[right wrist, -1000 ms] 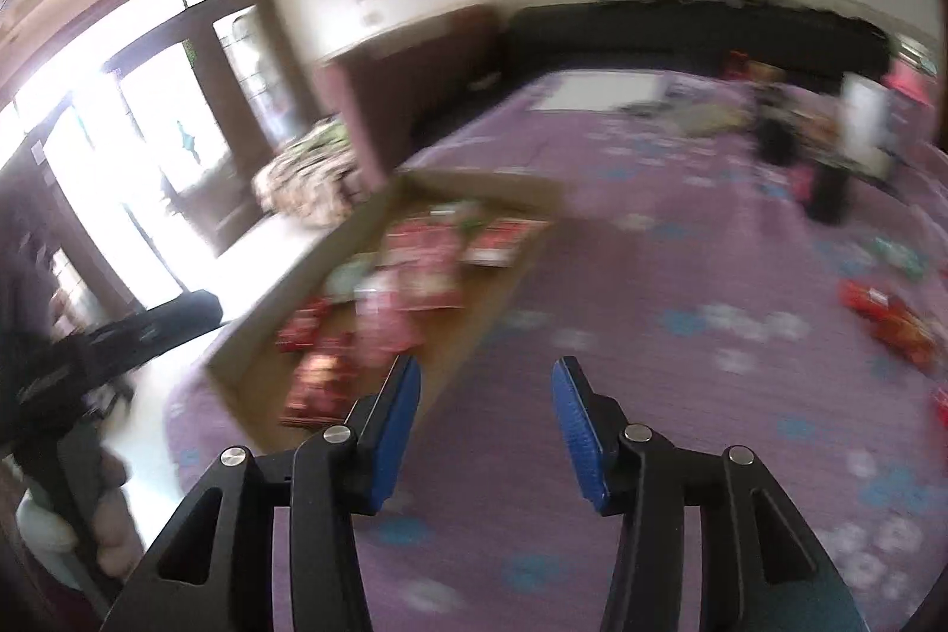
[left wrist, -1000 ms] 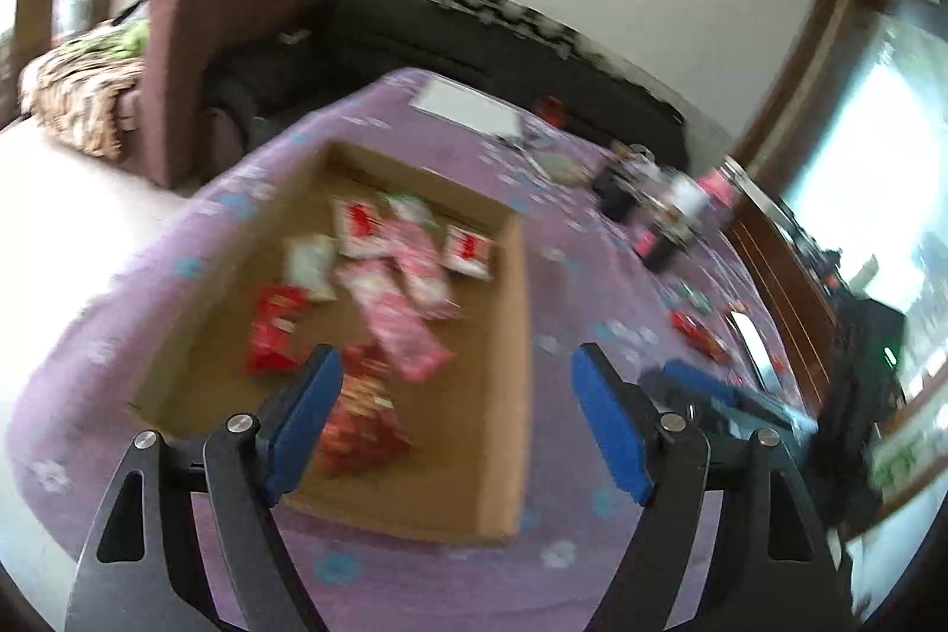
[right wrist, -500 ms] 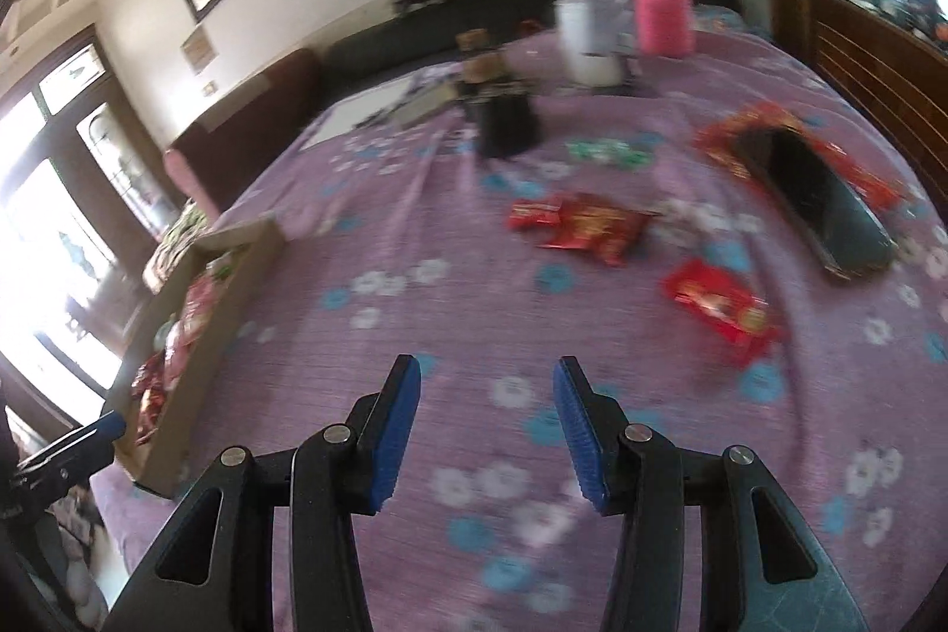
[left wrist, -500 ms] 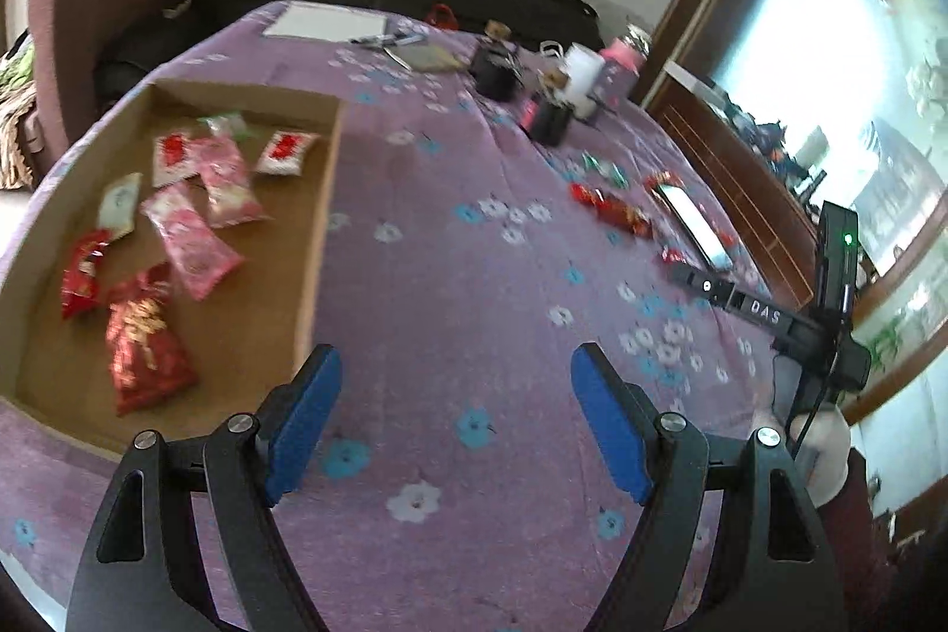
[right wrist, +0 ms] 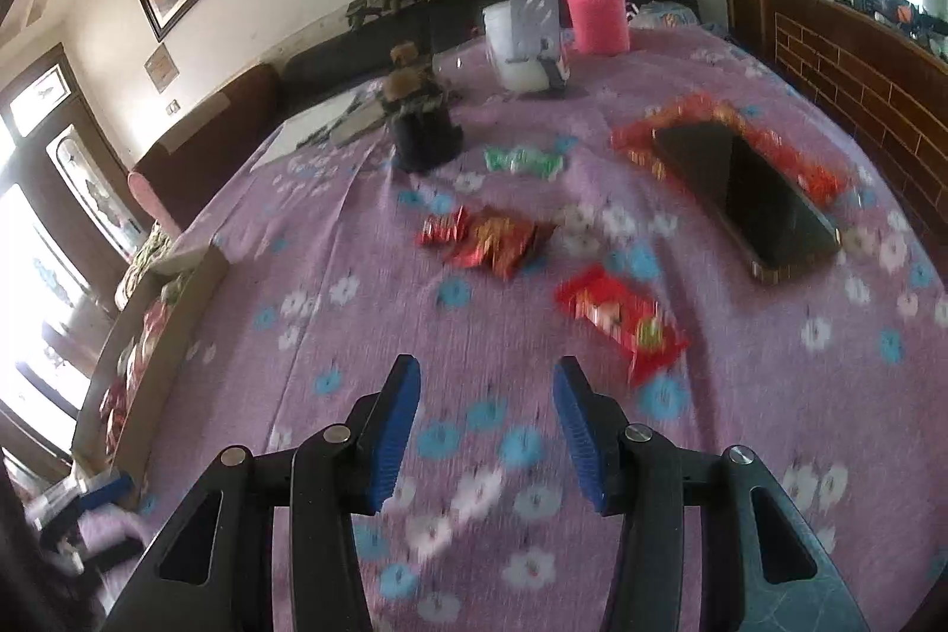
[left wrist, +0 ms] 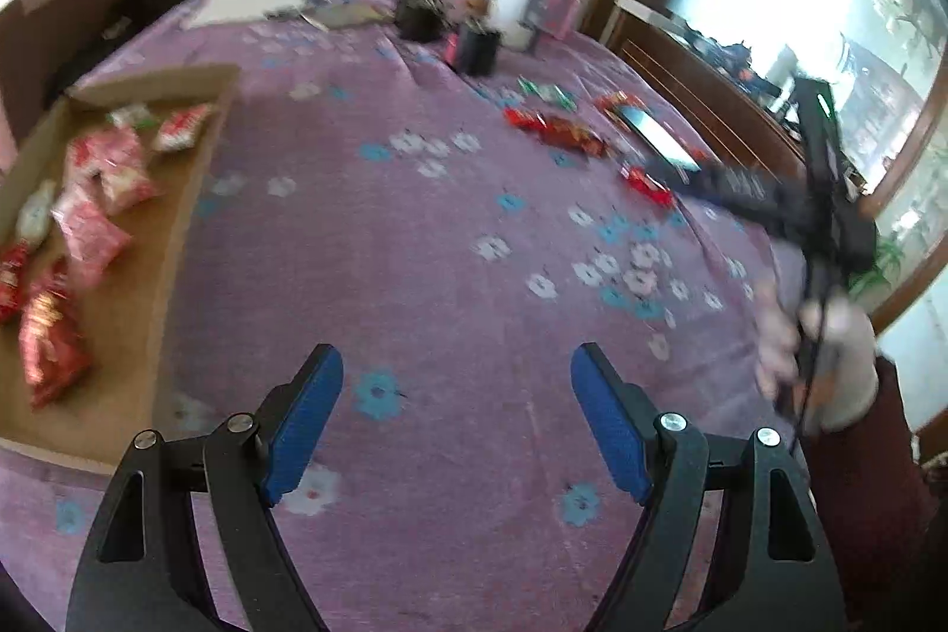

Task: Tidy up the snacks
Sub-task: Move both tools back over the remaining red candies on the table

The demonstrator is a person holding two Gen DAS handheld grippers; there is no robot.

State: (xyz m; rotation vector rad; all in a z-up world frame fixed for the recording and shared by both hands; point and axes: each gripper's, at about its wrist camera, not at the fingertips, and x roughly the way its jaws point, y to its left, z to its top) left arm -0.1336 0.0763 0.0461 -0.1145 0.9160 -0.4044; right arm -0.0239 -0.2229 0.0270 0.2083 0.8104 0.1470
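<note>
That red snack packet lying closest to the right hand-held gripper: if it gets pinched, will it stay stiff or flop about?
The red snack packet looks like a thin, flat wrapper, so it would probably bend and crinkle. It seems light for its size. Its shiny surface may be slippery between the pads, and it lies flat on the cloth, so rolling seems unlikely.

Both grippers swung off the box toward the loose snacks

The left gripper (left wrist: 456,419), earlier over the cardboard box (left wrist: 195,193), now hangs above bare purple cloth (left wrist: 415,241). The right gripper (right wrist: 486,424) now faces a red snack packet (right wrist: 622,321), previously distant.

blur: red snack packet (right wrist: 622,321) print unreadable | cut off: cardboard tray (left wrist: 178,217) left edge | possibly phone (right wrist: 746,193), smeared
</note>
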